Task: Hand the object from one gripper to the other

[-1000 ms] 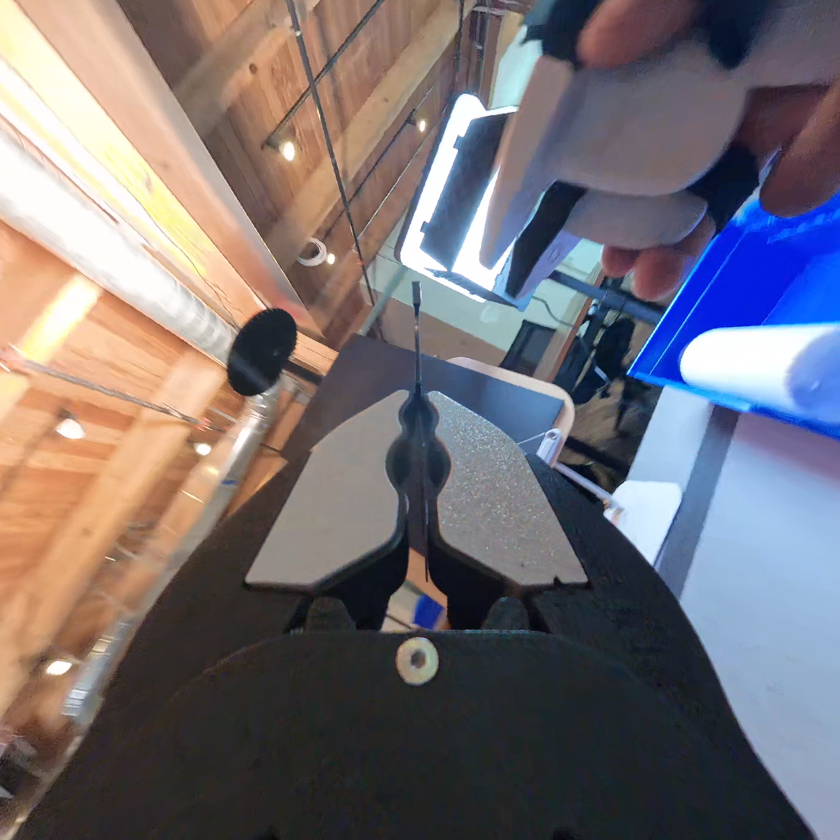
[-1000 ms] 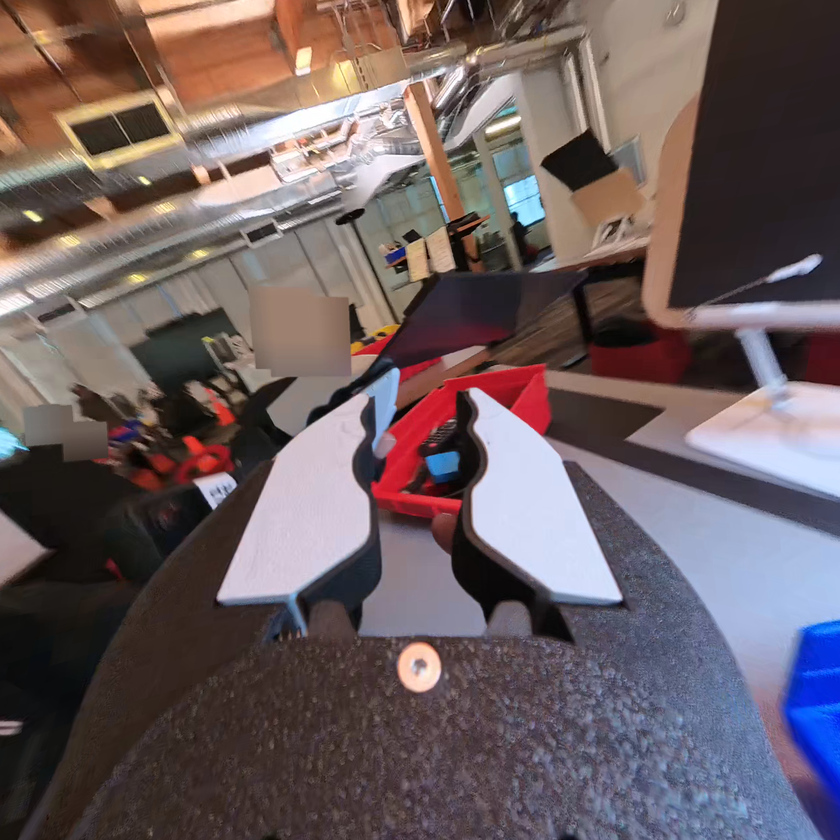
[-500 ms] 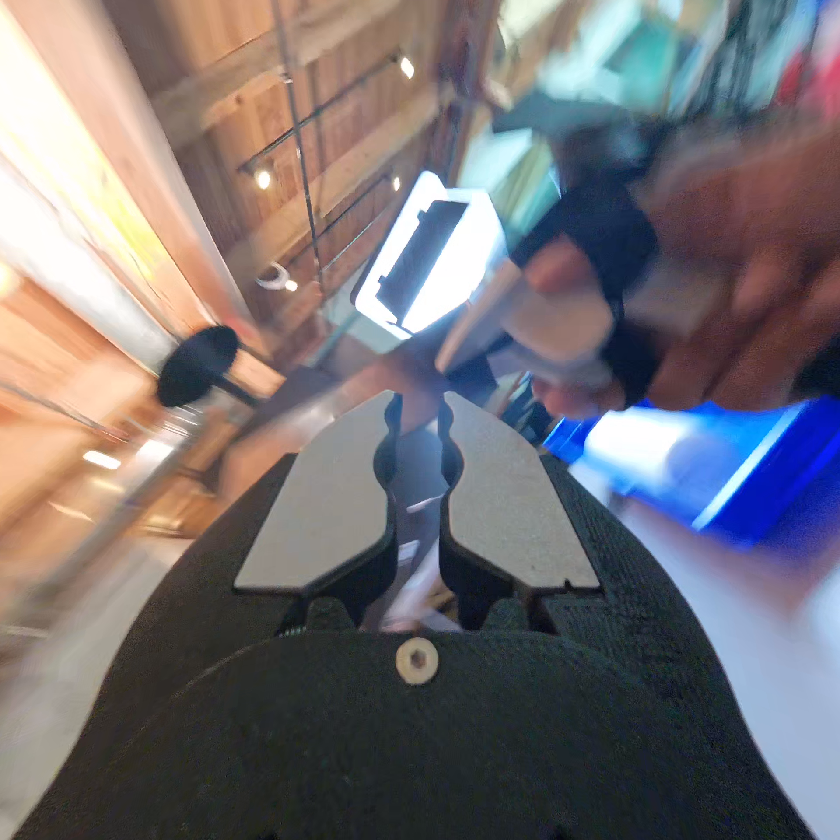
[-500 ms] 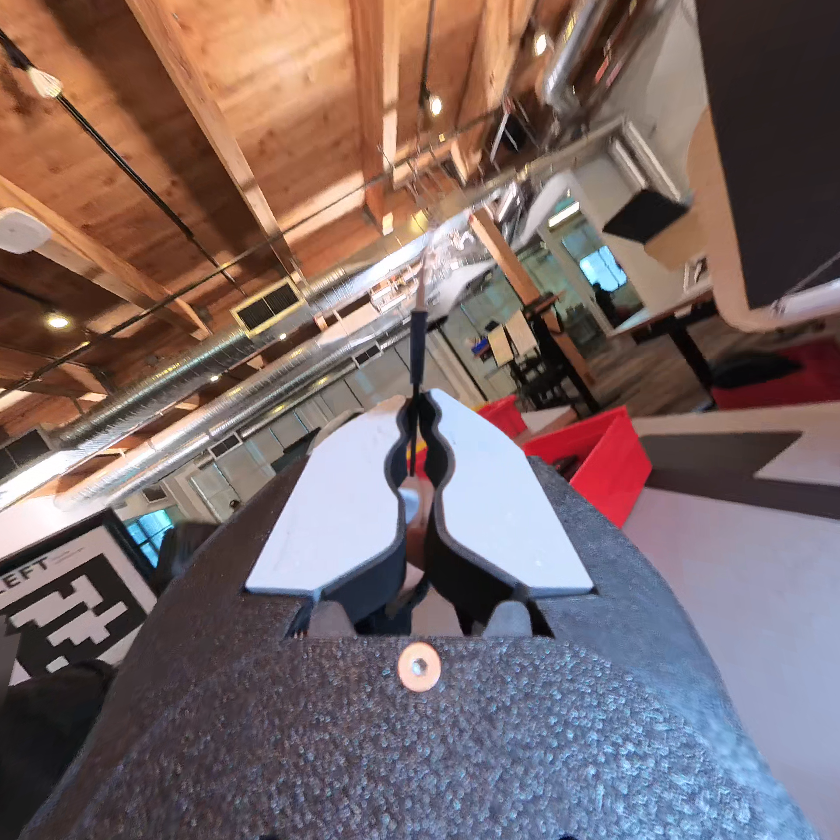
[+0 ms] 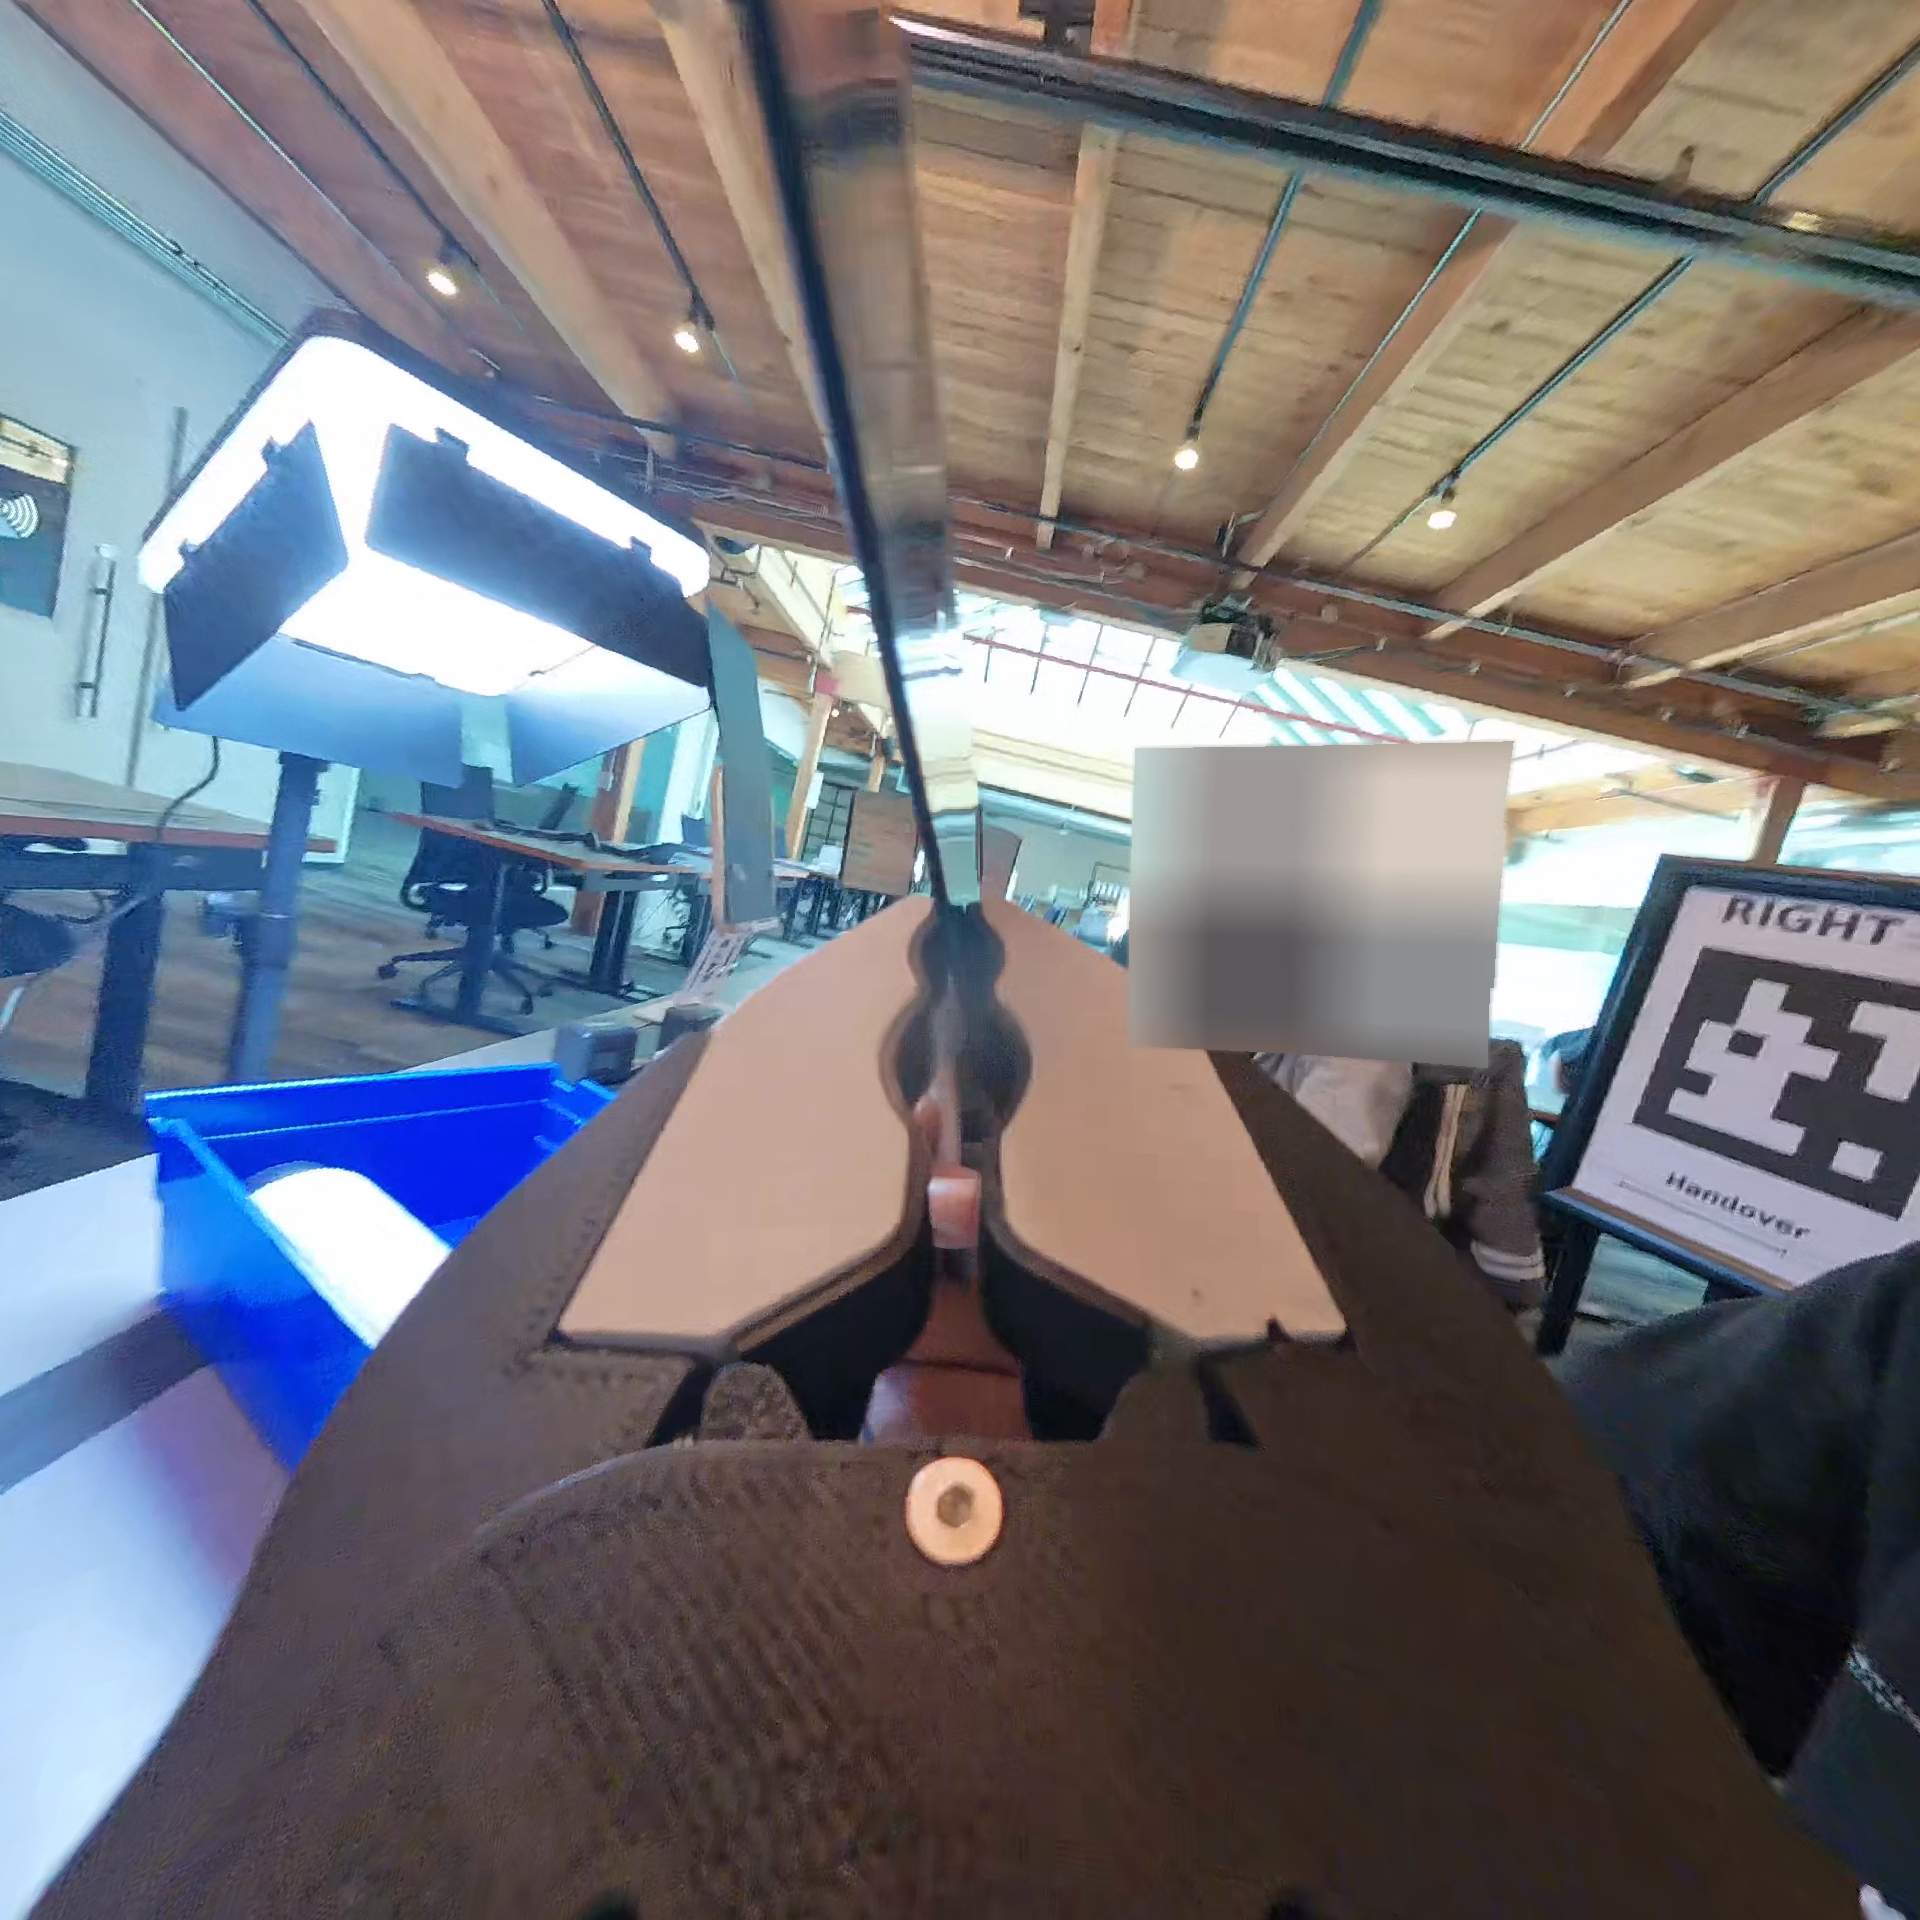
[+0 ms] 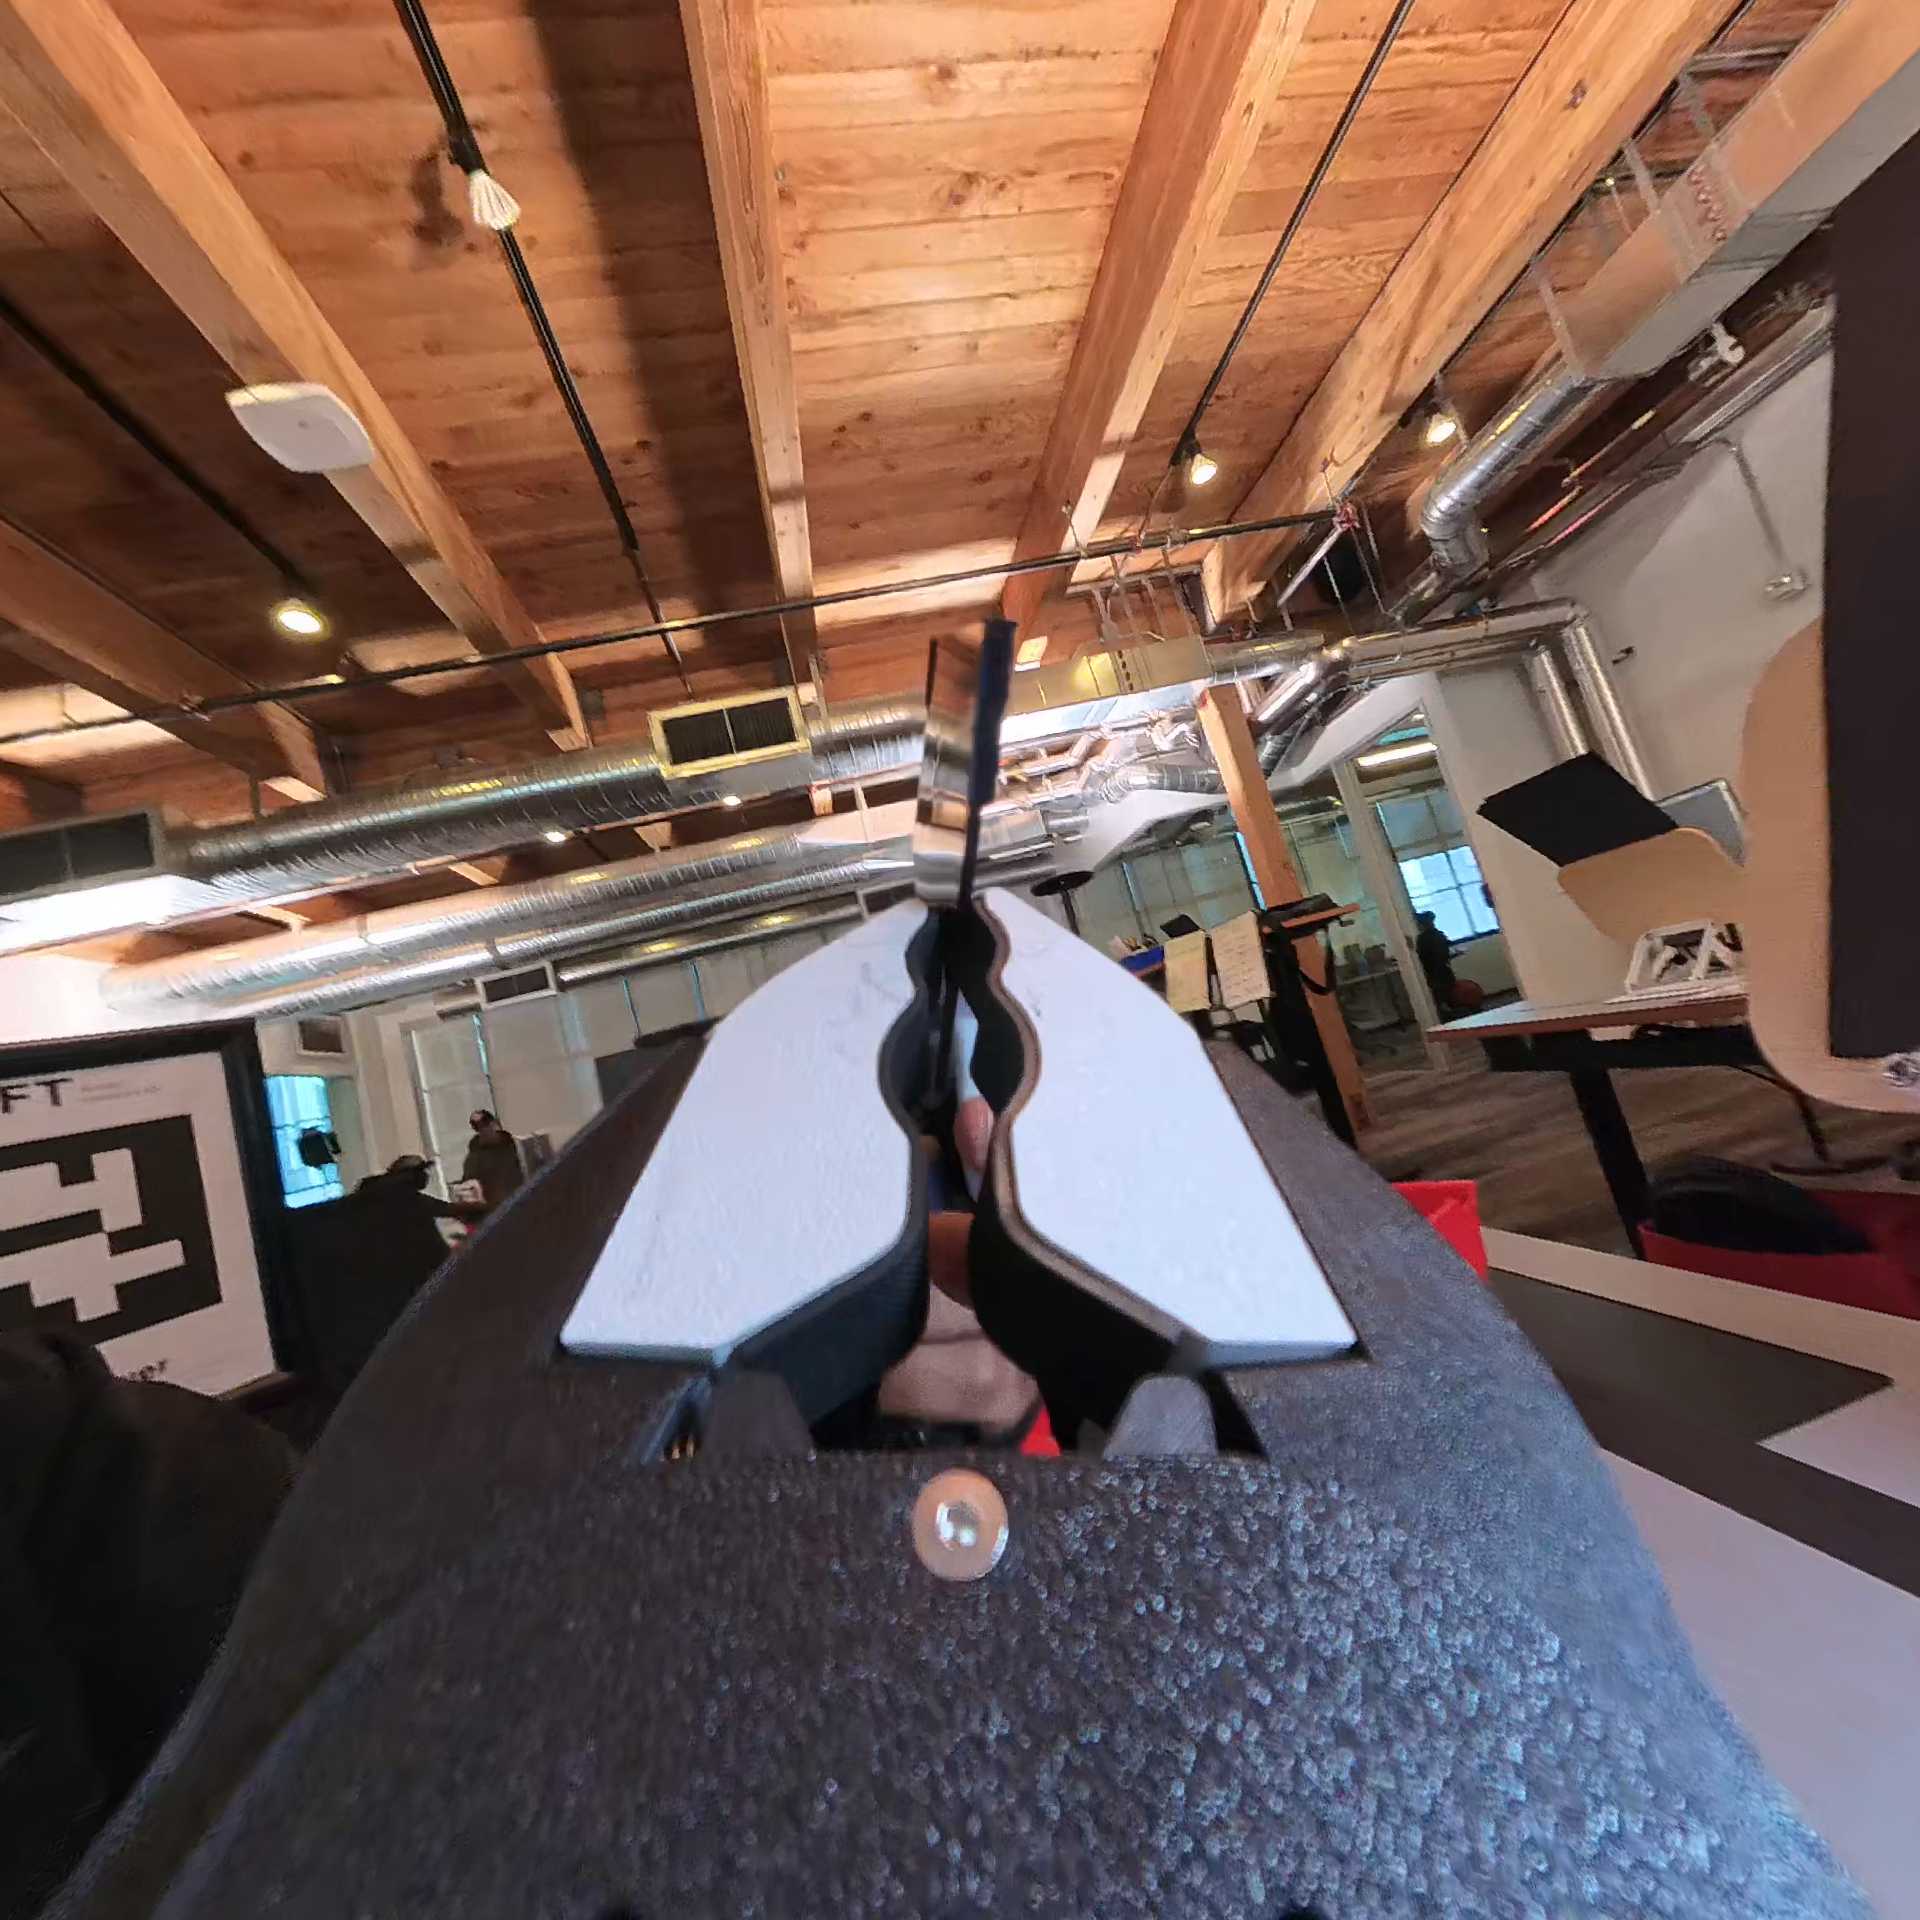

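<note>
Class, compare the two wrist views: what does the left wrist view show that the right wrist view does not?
Left wrist view only: a blue bin holding a white roll, and a bright light panel. Right wrist view only: a red bin and silver ducts. Both: wooden ceiling beams, and left tongs and right tongs each shut on a thin shiny strip.

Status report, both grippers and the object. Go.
Left gripper shut on thin mirrored object. Right gripper shut on thin mirrored object too. Nothing in the way.
</note>
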The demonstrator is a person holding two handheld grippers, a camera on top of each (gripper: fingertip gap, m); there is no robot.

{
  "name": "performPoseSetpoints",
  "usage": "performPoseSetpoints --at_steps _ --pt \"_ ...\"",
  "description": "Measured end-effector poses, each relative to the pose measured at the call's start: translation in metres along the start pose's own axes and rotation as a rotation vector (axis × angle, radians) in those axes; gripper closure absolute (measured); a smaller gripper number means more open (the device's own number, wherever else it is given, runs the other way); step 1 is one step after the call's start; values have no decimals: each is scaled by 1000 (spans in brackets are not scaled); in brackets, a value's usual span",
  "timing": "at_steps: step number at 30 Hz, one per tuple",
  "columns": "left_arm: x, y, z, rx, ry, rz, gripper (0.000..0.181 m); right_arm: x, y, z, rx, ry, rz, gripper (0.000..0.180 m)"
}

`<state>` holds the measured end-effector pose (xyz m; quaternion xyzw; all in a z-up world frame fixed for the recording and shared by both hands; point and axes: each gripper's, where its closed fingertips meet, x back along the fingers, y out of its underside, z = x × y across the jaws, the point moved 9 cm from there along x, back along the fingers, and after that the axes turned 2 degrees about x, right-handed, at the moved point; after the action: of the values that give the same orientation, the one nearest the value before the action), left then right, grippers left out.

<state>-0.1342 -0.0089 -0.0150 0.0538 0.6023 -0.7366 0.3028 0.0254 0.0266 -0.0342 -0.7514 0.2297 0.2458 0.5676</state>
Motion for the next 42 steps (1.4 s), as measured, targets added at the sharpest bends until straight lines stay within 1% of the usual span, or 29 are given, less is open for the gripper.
performPoseSetpoints --at_steps 2,4,6,8,9,12,15,18,19,20,23,27,30,35,38,40,42 --pt "3 -7 -2 -11 10 -59 179 -1 3 1 24 -13 -46 176" --pt "7 -16 -3 -37 18 -143 179 -4 6 3 51 -42 -149 176" --pt "13 -28 -4 0 55 -322 179 -4 11 3 150 -87 -303 175" --pt "25 -38 -3 -57 26 -448 180 -4 18 2 260 -104 -441 169" --pt "30 -41 -1 -78 12 -495 179 -4 21 2 291 -98 -471 168" --pt "36 -46 0 -82 6 -522 179 -8 32 -2 269 -118 -490 163" --pt "36 -41 -2 -67 25 -564 179 -9 39 -2 228 -113 -470 163" --pt "35 -36 -2 -68 38 -617 180 -8 42 -2 211 -126 -476 168" --pt "34 -35 -1 -67 40 -625 179 -8 43 -2 213 -135 -481 173" --pt "34 -35 -1 -65 43 -622 179 -8 44 -3 208 -150 -490 176" --pt "33 -35 -1 -58 43 -602 179 -8 44 -3 210 -143 -473 175" --pt "30 -39 -1 -46 31 -516 179 -8 44 -4 207 -102 -412 168" --pt "29 -42 -2 -28 25 -431 179 -9 41 -7 156 -70 -306 170" --pt "24 -40 0 4 36 -394 179 -8 41 -11 52 -5 -142 176" --pt "20 -39 2 9 12 -336 178 -9 43 -14 -63 0 -44 177" --pt "15 -36 7 -21 6 -243 176 -10 38 -17 -128 -14 24 177" --pt "7 -30 14 -54 7 -189 166 -11 27 -20 -130 -25 78 178"
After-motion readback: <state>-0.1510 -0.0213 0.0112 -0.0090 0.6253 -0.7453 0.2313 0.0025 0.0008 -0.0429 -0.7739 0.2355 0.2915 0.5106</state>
